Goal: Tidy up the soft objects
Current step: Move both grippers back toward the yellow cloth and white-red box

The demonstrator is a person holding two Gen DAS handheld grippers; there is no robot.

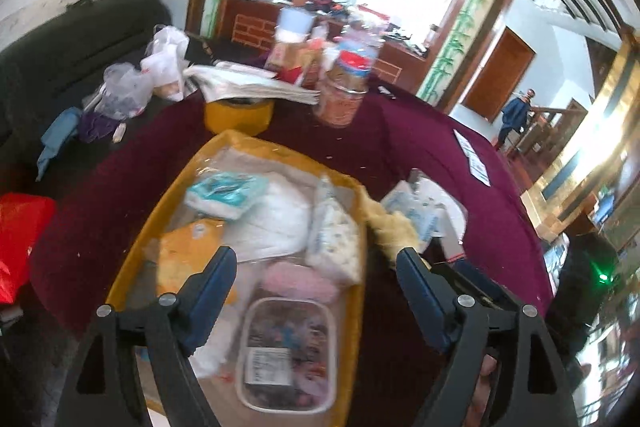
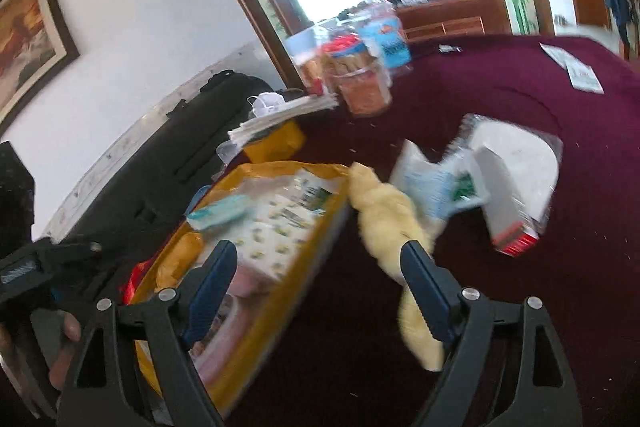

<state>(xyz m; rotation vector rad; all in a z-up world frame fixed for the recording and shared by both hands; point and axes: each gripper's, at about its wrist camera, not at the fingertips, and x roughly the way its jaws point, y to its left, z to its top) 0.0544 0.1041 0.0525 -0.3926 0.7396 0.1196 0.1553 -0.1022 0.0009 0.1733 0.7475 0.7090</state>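
Now | left gripper (image 1: pixel 316 267) over yellow tray (image 1: pixel 362 211), jaws wide, empty | right gripper (image 2: pixel 318 263) beside yellow plush (image 2: pixel 384 215), jaws wide, empty

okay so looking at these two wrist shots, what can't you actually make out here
- Label on the clear lidded box in the yellow tray: left wrist view, too blurred to read.
- Yellow fuzzy cloth beside the tray: right wrist view, its near end passes behind a finger of the open right gripper.
- Printed papers on the maroon tablecloth: too small.
- Tray's near end: left wrist view, cut off behind the open left gripper.
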